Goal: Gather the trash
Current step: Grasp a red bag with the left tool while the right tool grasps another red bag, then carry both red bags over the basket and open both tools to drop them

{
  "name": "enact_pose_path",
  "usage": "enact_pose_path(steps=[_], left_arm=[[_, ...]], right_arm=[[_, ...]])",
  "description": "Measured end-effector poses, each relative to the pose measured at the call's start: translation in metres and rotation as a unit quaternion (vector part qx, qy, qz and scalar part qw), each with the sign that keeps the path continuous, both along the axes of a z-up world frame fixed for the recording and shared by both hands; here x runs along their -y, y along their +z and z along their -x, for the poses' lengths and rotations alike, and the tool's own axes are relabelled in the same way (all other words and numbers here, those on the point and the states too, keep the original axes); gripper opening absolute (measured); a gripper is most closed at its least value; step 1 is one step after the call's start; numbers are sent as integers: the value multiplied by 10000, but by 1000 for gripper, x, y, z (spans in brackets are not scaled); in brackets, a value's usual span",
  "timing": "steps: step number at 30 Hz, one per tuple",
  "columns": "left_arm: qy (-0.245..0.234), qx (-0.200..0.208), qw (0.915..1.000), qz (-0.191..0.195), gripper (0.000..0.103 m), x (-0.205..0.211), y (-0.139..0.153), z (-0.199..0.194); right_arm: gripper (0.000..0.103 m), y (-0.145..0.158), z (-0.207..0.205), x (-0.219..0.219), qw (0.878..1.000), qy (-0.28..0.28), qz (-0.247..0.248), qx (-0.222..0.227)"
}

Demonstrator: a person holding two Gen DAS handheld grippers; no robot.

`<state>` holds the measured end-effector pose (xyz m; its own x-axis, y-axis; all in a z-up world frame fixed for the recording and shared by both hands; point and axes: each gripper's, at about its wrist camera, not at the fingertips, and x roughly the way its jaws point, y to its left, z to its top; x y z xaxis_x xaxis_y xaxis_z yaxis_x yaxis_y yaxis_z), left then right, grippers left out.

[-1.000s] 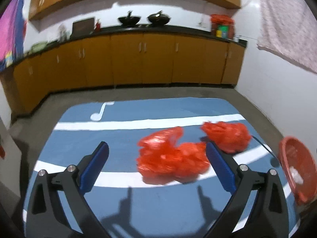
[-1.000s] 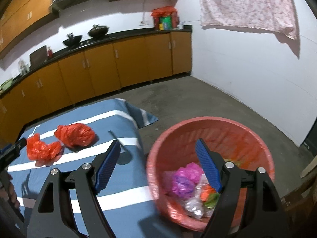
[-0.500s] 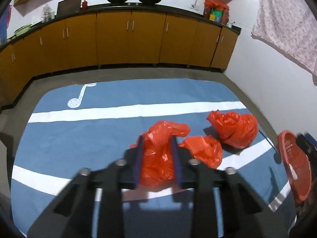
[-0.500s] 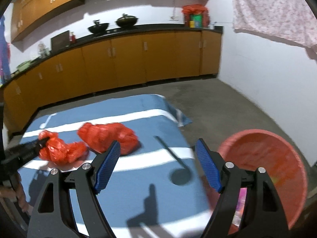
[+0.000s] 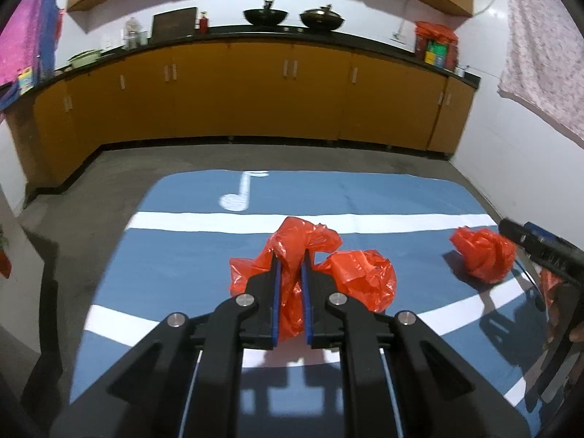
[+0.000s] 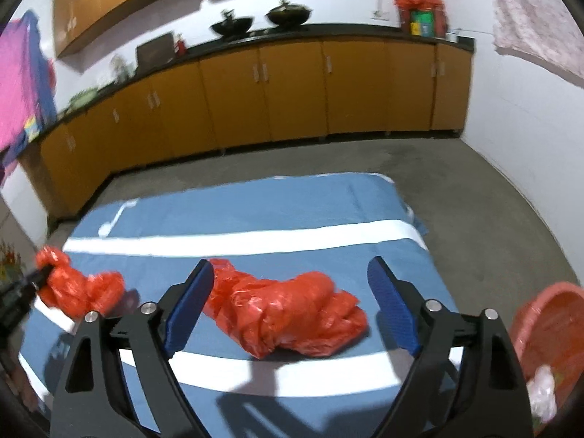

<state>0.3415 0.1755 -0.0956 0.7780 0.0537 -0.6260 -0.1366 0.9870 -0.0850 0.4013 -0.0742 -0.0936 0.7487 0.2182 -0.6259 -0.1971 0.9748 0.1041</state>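
On the blue mat (image 5: 175,255) with white stripes lie two crumpled red plastic bags. My left gripper (image 5: 290,255) is shut on the nearer red bag (image 5: 304,233), pinching a fold of it between the blue pads; a loose lobe bulges out to the right. The same bag (image 6: 73,288) shows at the left of the right wrist view, held by the left gripper (image 6: 33,281). The second red bag (image 6: 288,310) rests on the mat (image 6: 255,211), just beyond my right gripper (image 6: 291,264), whose jaws are opening and touch nothing. That second bag (image 5: 481,255) shows at far right of the left wrist view.
A red basket (image 6: 547,314) with some trash in it stands on the concrete floor (image 6: 492,200) off the mat's right edge. Orange cabinets (image 5: 255,95) under a dark counter with two woks line the back wall. A patterned cloth (image 5: 540,54) hangs on the right wall.
The left gripper went from wide open to shut on the nearer red bag. The right gripper swung left from over the basket to the second bag, and its jaws widened.
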Motion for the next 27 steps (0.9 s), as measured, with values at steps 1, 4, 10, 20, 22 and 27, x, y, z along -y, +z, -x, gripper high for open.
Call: enact_pose_path(steps=[1, 4, 10, 20, 22, 27], left_arm=[[35, -4, 10000, 3, 11, -2, 0, 1], [98, -46, 9999, 23, 11, -7, 0, 3], [83, -71, 9999, 103, 11, -2, 1, 7], [-111, 86, 9998, 101, 11, 21, 20, 23], [-183, 143, 9997, 121, 11, 29, 26, 29], [-393, 286, 9986, 199, 11, 51, 40, 43]], right_arm=[[87, -5, -2, -4, 9998, 135, 92, -88], [87, -14, 1, -10, 9986, 388, 287, -238], [64, -20, 17, -13, 9951, 684, 604, -390], [50, -12, 52, 16, 9971, 469, 269, -538], [50, -5, 66, 27, 9981, 357, 169, -469], [51, 17, 102, 54, 9998, 4, 80, -199]])
